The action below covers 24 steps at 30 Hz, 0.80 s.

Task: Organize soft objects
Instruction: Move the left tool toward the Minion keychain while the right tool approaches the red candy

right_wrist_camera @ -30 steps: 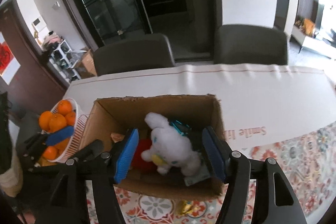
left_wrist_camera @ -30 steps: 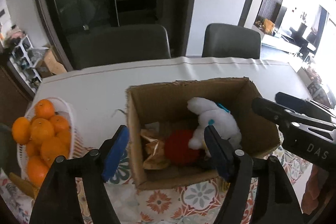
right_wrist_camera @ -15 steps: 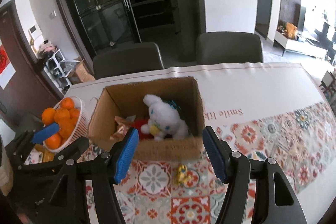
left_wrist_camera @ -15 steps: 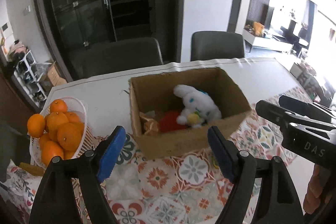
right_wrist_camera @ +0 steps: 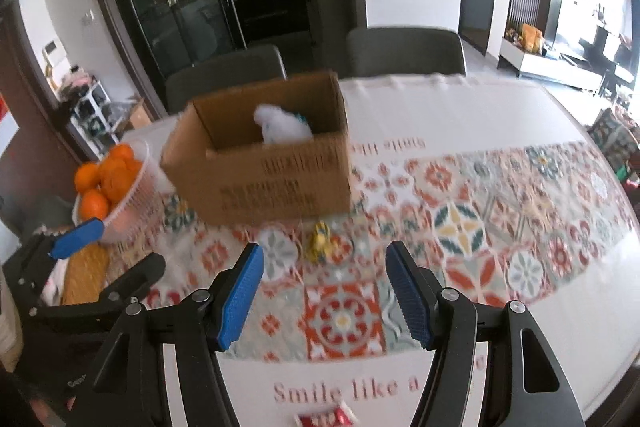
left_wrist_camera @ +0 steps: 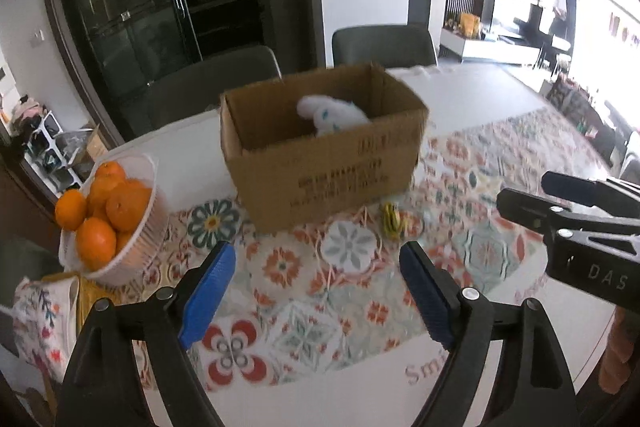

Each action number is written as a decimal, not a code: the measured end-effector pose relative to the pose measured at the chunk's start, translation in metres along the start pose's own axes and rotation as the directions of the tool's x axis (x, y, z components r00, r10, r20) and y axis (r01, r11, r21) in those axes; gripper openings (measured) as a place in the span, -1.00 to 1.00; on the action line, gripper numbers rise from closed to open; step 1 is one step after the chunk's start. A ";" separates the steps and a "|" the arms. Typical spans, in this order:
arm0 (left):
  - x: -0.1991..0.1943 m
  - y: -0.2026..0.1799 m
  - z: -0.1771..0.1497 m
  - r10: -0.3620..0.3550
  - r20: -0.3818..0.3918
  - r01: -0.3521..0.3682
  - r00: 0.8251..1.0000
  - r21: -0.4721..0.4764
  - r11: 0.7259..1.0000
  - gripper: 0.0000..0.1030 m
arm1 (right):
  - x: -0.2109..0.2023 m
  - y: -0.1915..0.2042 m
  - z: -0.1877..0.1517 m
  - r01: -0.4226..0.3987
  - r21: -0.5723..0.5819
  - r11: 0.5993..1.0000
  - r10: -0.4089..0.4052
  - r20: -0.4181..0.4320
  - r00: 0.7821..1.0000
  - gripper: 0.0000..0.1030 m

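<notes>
Left fingers: our left gripper (left_wrist_camera: 316, 291) stands wide, its blue pads (left_wrist_camera: 208, 285) bare; the jaws have just been opening, with nothing between them.
Right fingers: our right gripper (right_wrist_camera: 323, 293) sits about half open, also empty, above the patterned tablecloth (right_wrist_camera: 460, 227).
Nearest item: a small red-and-white packet (right_wrist_camera: 324, 418) lies at the table's near edge in the right wrist view; we cannot tell whether it is soft.
Next target: the small yellow soft toy (right_wrist_camera: 320, 241) lies on the cloth just in front of the box, apart from it. We judge this is the step in hand.
How we do it well: we should come down over it with the right jaws either side, close gently until the pads bite, then lift clear of the box wall.
Box: the brown cardboard box (left_wrist_camera: 332, 167) already holds the white plush bunny (left_wrist_camera: 332, 113).
Beside: the white basket of oranges (left_wrist_camera: 108, 223) stands left; we keep clear of it.
</notes>
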<state>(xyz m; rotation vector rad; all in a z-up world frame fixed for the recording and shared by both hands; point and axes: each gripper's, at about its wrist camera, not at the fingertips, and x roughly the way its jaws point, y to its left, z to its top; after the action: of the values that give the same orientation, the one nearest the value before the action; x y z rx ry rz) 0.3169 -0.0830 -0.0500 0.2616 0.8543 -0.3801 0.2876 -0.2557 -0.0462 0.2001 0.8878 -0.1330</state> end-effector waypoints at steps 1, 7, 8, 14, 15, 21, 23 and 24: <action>0.001 -0.002 -0.006 0.001 -0.012 -0.001 1.000 0.002 1.000 0.64 | 0.000 -0.001 -0.006 0.003 -0.001 1.000 -0.003 -0.011 1.000 0.25; 0.001 -0.012 -0.045 -0.016 -0.059 0.017 0.998 0.020 1.000 0.64 | 0.001 -0.009 -0.047 0.024 0.038 0.999 -0.021 -0.076 0.997 0.25; 0.001 -0.013 -0.050 -0.022 -0.072 0.024 0.997 0.023 0.999 0.64 | 0.000 -0.009 -0.053 0.025 0.037 0.999 -0.022 -0.081 0.996 0.25; 0.005 -0.015 -0.074 -0.075 -0.116 0.079 0.990 0.037 0.996 0.64 | -0.003 -0.009 -0.093 0.022 0.099 0.995 -0.010 -0.118 0.993 0.25; 0.006 -0.015 -0.077 -0.081 -0.123 0.088 0.989 0.046 0.995 0.64 | -0.003 -0.010 -0.100 0.022 0.131 0.991 -0.006 -0.120 0.993 0.25; 0.015 -0.014 -0.089 -0.098 -0.138 0.113 0.986 0.108 0.988 0.64 | -0.003 -0.009 -0.133 0.060 0.243 0.968 -0.033 -0.114 0.993 0.25; 0.022 -0.013 -0.092 -0.118 -0.156 0.136 0.981 0.111 0.984 0.64 | -0.002 -0.009 -0.141 0.064 0.292 0.954 -0.031 -0.118 0.993 0.26; 0.025 -0.012 -0.094 -0.128 -0.159 0.148 0.979 0.116 0.982 0.64 | 0.000 -0.007 -0.146 0.070 0.311 0.948 -0.033 -0.123 0.992 0.25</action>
<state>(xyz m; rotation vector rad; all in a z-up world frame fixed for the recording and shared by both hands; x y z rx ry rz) 0.2627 -0.0645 -0.1294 0.3531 1.0018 -0.5511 0.1757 -0.2296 -0.1371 0.4870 0.9855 -0.3155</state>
